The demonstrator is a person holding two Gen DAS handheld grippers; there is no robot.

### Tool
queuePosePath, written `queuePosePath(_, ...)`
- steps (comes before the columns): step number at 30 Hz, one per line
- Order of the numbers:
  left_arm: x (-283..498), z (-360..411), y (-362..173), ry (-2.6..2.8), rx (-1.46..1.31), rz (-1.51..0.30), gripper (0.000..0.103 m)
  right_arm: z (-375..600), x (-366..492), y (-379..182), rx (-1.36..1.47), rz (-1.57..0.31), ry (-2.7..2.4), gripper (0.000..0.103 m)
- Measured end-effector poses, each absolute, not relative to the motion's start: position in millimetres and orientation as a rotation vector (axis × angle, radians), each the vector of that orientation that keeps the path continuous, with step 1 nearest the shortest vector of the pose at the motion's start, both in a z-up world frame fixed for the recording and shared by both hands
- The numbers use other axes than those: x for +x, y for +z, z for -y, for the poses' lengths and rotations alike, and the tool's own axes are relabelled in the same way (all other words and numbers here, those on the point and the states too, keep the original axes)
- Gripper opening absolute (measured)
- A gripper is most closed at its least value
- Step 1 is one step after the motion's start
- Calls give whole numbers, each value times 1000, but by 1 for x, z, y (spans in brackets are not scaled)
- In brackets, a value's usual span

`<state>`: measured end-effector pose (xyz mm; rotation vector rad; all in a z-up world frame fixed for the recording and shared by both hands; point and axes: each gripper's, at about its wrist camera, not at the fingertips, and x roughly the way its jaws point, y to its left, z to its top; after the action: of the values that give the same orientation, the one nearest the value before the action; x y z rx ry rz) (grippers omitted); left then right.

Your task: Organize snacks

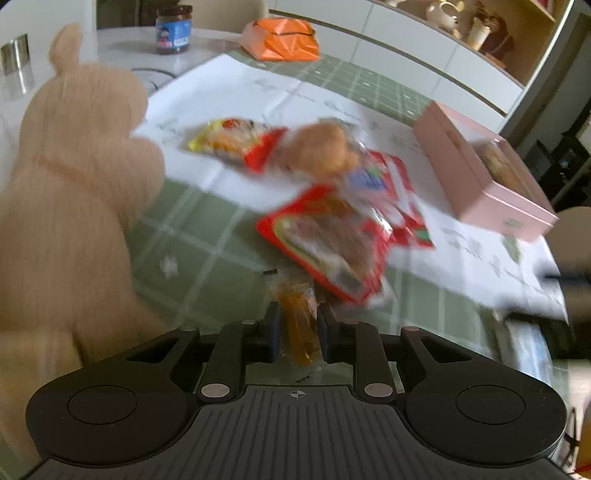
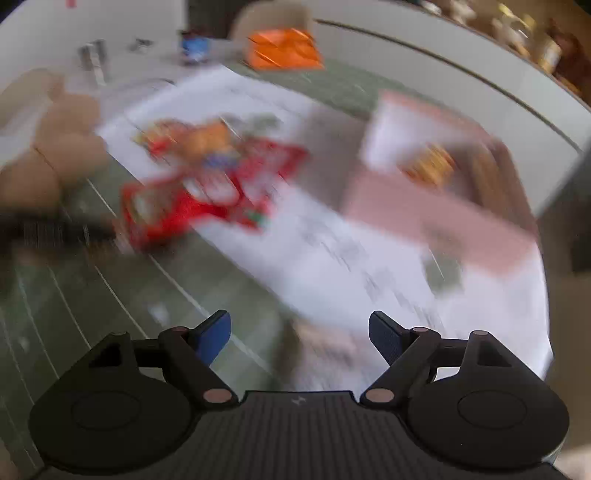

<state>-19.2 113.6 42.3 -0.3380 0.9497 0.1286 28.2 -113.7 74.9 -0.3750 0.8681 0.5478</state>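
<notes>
My left tool (image 1: 298, 314) pinches a small amber snack packet (image 1: 300, 325) by its slippery wrapper, so it may slide out. My right tool (image 2: 299, 332) gapes empty. Beyond, red snack bags (image 1: 343, 236) overlap; farther right, the pink box (image 1: 480, 177) waits.

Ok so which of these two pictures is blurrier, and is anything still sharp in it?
Right wrist view: heavy motion smear across the snack packets and pink box; only the open right claw stays crisp. Left wrist view: milder blur on the packets, the jar at the back fairly clear, edges bowed by the fisheye.
</notes>
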Motion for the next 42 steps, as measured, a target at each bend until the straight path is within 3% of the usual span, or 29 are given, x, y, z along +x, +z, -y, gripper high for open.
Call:
queuePosePath(8, -57, -110, 37, 136, -497, -927, 24, -17, 96, 99, -381, -795, 726, 83)
queuePosePath(18, -66, -106, 36, 165, -523, -913, 24, -172, 161, 44, -561, -850, 790, 83)
queuePosePath(19, -65, -106, 36, 162, -521, -910, 24, -173, 164, 45, -551, -886, 819, 77)
queuePosePath(20, -65, -107, 35, 158, -523, -907, 25, -169, 166, 46, -538, -925, 859, 62)
queuePosePath(25, -59, -106, 34, 140, -508, -918, 27, -127, 158, 51, -510, -1008, 917, 39)
queuePosePath(28, -57, -102, 36, 121, -467, -930, 27, -86, 144, 54, -469, -1050, 934, 31)
queuePosePath(33, -61, -99, 36, 58, -455, -959, 27, -9, 103, 54, -442, -1069, 928, 30)
queuePosePath(39, -65, -83, 40, 18, -397, -1003, 27, 47, 71, 72, -452, -1010, 900, 33)
queuePosePath(40, -65, -81, 40, 20, -387, -1004, 27, 49, 69, 79, -475, -960, 882, 48)
queuePosePath(41, -64, -78, 39, 23, -378, -1006, 27, 46, 71, 83, -494, -917, 862, 72)
queuePosePath(42, -63, -77, 39, 23, -375, -1007, 27, 40, 77, 86, -509, -864, 834, 81)
